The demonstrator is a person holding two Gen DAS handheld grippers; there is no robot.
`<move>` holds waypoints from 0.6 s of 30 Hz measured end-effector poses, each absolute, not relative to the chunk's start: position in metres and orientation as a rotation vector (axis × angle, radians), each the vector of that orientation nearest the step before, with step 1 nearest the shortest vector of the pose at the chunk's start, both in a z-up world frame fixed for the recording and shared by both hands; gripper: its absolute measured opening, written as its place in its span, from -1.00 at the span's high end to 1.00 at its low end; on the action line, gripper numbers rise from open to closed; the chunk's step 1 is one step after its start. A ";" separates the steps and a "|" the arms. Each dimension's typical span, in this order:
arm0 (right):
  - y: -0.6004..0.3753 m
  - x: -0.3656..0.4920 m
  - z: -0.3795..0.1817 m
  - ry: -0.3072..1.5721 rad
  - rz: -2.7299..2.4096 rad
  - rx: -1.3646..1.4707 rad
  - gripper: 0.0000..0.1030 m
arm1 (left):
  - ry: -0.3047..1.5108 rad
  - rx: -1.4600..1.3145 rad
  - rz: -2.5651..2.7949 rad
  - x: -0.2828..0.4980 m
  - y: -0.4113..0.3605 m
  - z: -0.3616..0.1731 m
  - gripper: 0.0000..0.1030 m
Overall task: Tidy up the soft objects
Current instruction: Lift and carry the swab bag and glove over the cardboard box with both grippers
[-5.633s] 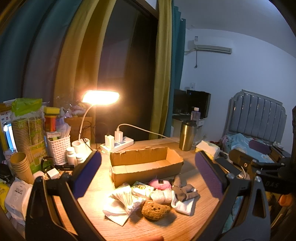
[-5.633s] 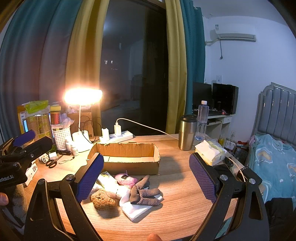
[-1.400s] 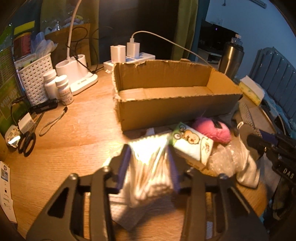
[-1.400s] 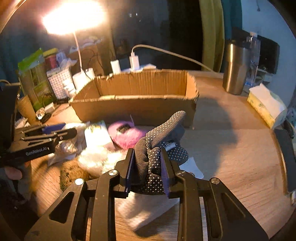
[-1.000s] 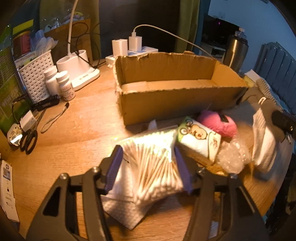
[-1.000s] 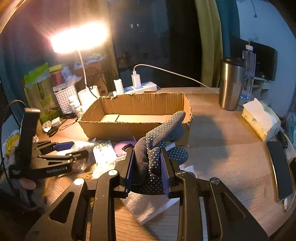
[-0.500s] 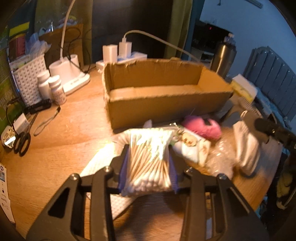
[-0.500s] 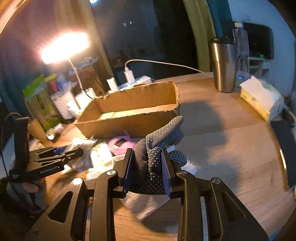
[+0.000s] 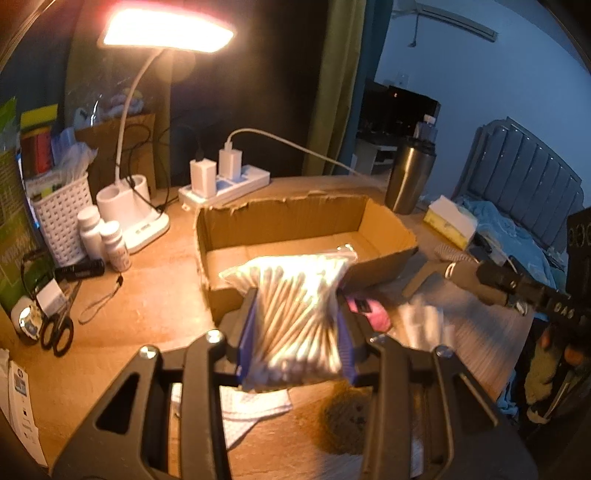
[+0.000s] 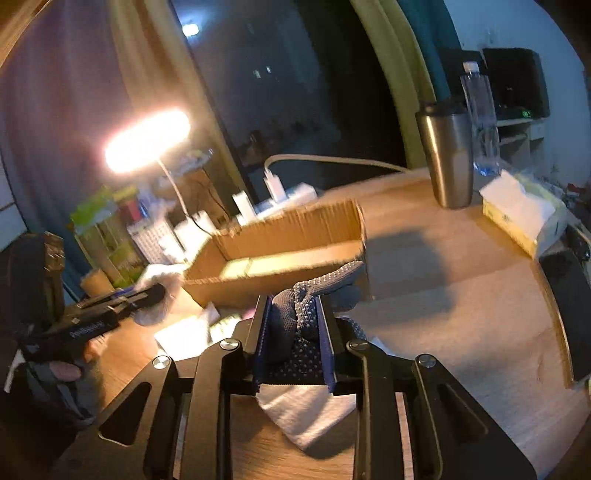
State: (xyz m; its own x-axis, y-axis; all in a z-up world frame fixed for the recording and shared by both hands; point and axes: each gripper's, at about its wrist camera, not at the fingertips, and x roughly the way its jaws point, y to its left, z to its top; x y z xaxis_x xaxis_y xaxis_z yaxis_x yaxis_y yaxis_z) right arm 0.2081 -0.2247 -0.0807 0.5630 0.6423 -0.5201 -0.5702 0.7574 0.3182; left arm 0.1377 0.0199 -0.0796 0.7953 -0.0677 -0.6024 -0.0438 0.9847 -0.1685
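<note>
Lamp [image 9: 162, 27] behind cardboard box [image 9: 295, 229].

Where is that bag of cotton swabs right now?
In the left wrist view, the bag of cotton swabs is clamped in the left hand-held gripper, lifted off the table just in front of the cardboard box.

Left gripper [image 9: 295, 332]: black angular frame with triangular cut-outs, silver screw heads, blue-purple ribbed pads. Right gripper [image 10: 294, 339]: same build, same blue pads. White lettering is printed along each black body; illegible.
</note>
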 end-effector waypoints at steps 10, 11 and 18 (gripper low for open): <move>-0.217 0.213 -0.047 0.572 0.730 0.078 0.50 | 0.598 -0.194 -0.044 0.138 0.024 -0.058 0.25; -0.216 0.213 -0.045 0.568 0.731 0.077 0.50 | 0.593 -0.199 -0.045 0.138 0.026 -0.056 0.25; -0.206 0.215 -0.034 0.530 0.737 0.052 0.50 | 0.567 -0.195 -0.030 0.141 0.039 -0.043 0.25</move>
